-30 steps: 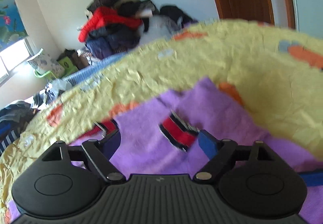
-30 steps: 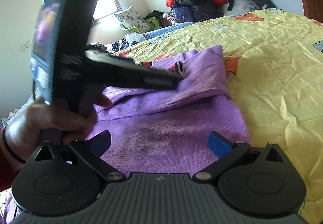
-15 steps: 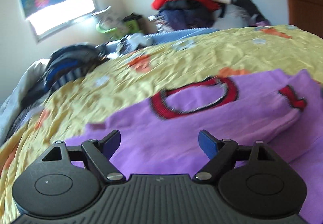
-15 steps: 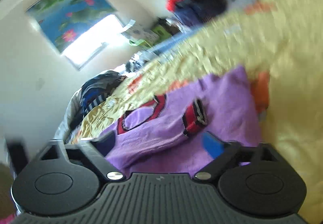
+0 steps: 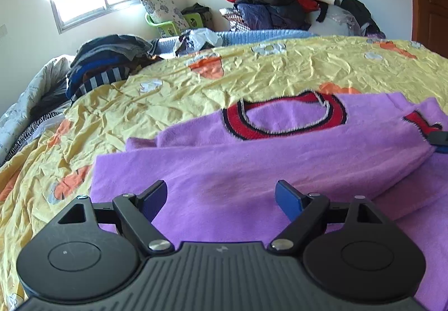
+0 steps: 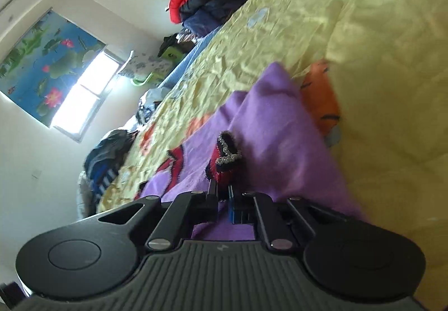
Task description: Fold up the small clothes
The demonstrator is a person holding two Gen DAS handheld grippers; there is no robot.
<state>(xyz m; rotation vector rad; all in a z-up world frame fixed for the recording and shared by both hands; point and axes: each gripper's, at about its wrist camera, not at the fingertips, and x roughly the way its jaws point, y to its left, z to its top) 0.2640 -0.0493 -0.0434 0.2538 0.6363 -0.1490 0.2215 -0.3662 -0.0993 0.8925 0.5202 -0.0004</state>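
I have the purple sweater (image 5: 252,165) lying on the yellow bedspread (image 5: 280,70), its red collar (image 5: 285,117) toward the far side and one sleeve already laid across the body. It is soft, light knit, limp enough to sag wherever it is unsupported, so I would take it by a firm edge such as a ribbed cuff or the hem rather than mid-panel, where it only bunches. My right tool (image 6: 223,199) has its jaws pinched nearly together on the red cuff (image 6: 224,159) of the sleeve (the wrist view is rolled sideways, so I think the pads bite the cuff's near edge, but I can't be sure how deep). My left tool (image 5: 221,199) stands wide over the near part of the sweater, holding nothing. A second ago the right tool was spread wide above flat purple cloth with the left tool crossing its view; since then it has rolled over and closed, and the left has swung to face the collar.
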